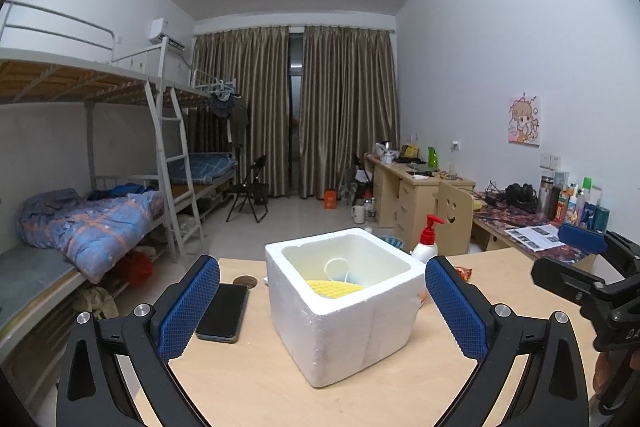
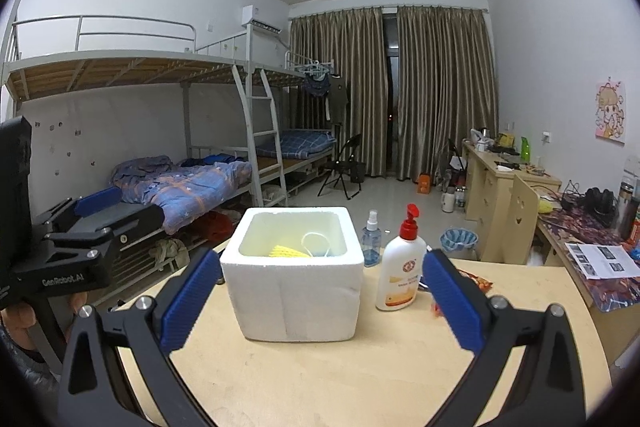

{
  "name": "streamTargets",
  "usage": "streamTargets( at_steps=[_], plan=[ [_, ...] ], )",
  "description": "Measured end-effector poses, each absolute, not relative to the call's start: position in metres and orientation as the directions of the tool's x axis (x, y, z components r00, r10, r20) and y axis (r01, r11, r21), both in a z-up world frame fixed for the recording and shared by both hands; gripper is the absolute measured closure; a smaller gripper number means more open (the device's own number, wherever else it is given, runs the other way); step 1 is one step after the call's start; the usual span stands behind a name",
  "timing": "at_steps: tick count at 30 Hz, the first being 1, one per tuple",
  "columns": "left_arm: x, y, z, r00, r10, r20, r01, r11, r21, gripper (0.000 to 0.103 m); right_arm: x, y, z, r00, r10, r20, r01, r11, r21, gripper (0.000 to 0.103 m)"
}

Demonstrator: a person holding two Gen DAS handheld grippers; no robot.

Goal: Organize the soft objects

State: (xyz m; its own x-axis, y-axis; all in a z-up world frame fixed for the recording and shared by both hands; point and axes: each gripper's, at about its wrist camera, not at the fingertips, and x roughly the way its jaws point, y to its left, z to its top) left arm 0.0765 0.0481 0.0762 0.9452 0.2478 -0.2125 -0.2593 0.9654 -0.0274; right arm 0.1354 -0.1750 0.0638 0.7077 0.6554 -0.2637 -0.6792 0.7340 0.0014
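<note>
Nearest, left hand-held gripper (image 1: 322,311) and right hand-held gripper (image 2: 322,301), both spread wide, nothing gripped. On the tabletop (image 2: 320,379) just ahead, white foam box (image 2: 294,273); yellow foam netting (image 2: 290,251) and a white looped strap (image 2: 316,243) already inside. Probably between items: best kept wide and clear of the lotion pump bottle (image 2: 401,267) beside the box while seeking anything soft left out.

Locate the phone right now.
Left wrist view only: the phone lies flat on the table, just left of the foam box.
</note>
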Motion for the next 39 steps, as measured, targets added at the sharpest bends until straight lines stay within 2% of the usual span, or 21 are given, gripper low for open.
streamTargets(
  at_steps=[18,28,33,39],
  plan=[
    [0.033,0.036,0.066,0.965,0.227,-0.13,-0.235,0.971,-0.048,0.0,0.104,-0.201,0.049,0.738,0.641,-0.209,-0.652,0.758,0.022,0.0],
    [0.034,0.028,0.045,0.968,0.206,-0.144,-0.213,0.976,-0.039,0.0,0.092,-0.212,0.026,0.785,0.588,-0.194,-0.593,0.805,0.04,0.0],
    [0.036,0.024,0.024,0.971,0.176,-0.164,-0.184,0.982,-0.04,0.0,0.095,-0.211,0.011,0.799,0.561,-0.219,-0.565,0.824,0.048,0.0],
    [0.038,0.018,0.003,0.965,0.195,-0.177,-0.198,0.98,0.0,0.0,0.095,-0.209,-0.007,0.805,0.534,-0.256,-0.546,0.837,0.032,0.0]
  ],
)
